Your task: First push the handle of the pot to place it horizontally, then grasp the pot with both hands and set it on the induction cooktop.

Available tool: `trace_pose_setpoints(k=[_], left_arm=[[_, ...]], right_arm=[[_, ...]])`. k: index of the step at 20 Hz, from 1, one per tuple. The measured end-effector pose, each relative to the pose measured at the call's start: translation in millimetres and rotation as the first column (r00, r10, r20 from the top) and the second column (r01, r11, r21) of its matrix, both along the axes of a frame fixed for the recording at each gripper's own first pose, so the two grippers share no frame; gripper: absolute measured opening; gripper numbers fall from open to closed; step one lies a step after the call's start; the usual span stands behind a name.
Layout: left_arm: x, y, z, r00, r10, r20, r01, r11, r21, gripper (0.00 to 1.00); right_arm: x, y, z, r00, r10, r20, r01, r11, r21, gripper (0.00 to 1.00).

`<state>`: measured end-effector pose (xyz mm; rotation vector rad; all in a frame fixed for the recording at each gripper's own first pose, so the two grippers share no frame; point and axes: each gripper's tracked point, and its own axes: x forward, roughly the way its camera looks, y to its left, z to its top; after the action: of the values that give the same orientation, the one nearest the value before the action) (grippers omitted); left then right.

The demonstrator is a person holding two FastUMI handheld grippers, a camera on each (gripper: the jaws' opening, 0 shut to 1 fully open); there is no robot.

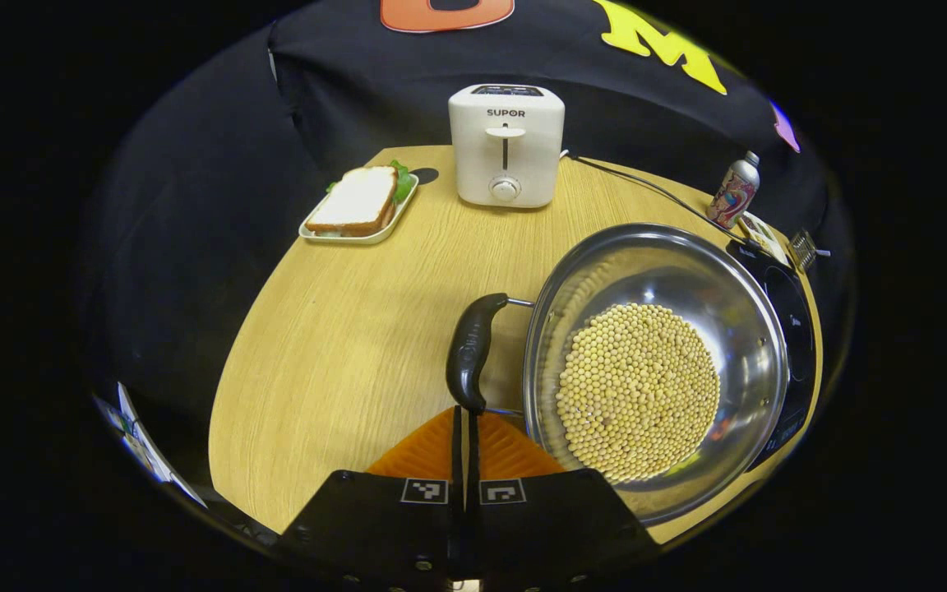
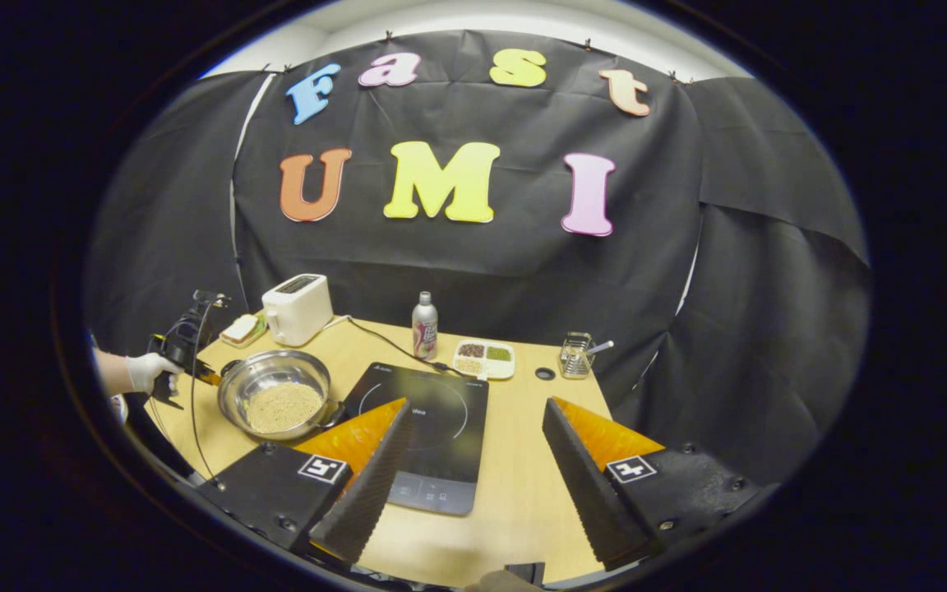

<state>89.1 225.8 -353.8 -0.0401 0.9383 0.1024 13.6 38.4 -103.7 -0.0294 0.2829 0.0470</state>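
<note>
Left gripper view puts my left gripper [image 1: 465, 419] right at the near end of the pot handle [image 1: 470, 352], its 2 orange fingers pressed together with nothing between them, tips just touching or a hair short of the handle's end; I cannot tell which. The handle's long axis runs almost straight away from my fingers, alongside the rim of the pot [image 1: 654, 362], which is full of soybeans [image 1: 638, 390] and sits on the table [image 1: 342, 345] beside the induction cooktop [image 1: 794, 329]. I judge the push has to go sideways across that axis.

Right gripper view shows my right gripper [image 2: 473, 460] spread wide, holding nothing, well apart from the pot [image 2: 276, 395]. Left is clearly the nearer one, so the push is its job.
</note>
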Motion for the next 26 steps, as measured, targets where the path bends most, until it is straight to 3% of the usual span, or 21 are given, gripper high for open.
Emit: trace_pose_setpoints(k=[5,6,8,10,11,14,22,26], left_arm=[[-30.2,13.2,38.0,0.987,0.066,0.148,-0.078,0.994,0.074,0.00],[-36.7,13.1,50.1,0.979,0.080,0.186,-0.095,0.993,0.072,0.07],[-47.0,9.2,68.3,0.971,0.085,0.226,-0.102,0.993,0.064,0.40],[-54.1,6.7,81.8,0.967,0.063,0.246,-0.084,0.994,0.074,0.83],[-53.4,8.3,87.8,0.964,0.052,0.259,-0.078,0.993,0.090,0.97],[-38.2,1.3,98.3,0.961,-0.011,0.278,-0.020,0.994,0.110,0.97],[31.4,1.2,65.0,0.955,-0.188,0.231,0.168,0.980,0.104,0.97],[50.0,-10.7,45.1,0.951,-0.235,0.202,0.223,0.971,0.082,0.97]], right_arm=[[5.1,-6.1,-11.2,0.998,0.059,-0.008,-0.059,0.998,0.018,0.98],[6.7,-8.3,-14.1,0.997,0.071,-0.014,-0.070,0.997,0.023,0.97],[11.8,-4.9,-18.0,0.995,0.100,-0.021,-0.099,0.994,0.047,0.97],[18.9,6.0,-27.7,0.990,0.135,-0.044,-0.131,0.988,0.085,0.97],[22.6,13.3,-32.5,0.988,0.147,-0.055,-0.141,0.985,0.099,0.99],[38.1,40.5,-45.3,0.980,0.171,-0.098,-0.161,0.982,0.099,0.97],[102.1,147.4,-84.2,0.947,0.182,-0.264,-0.160,0.982,0.104,0.99],[124.3,205.2,-120.2,0.896,0.223,-0.383,-0.177,0.972,0.152,0.97]])
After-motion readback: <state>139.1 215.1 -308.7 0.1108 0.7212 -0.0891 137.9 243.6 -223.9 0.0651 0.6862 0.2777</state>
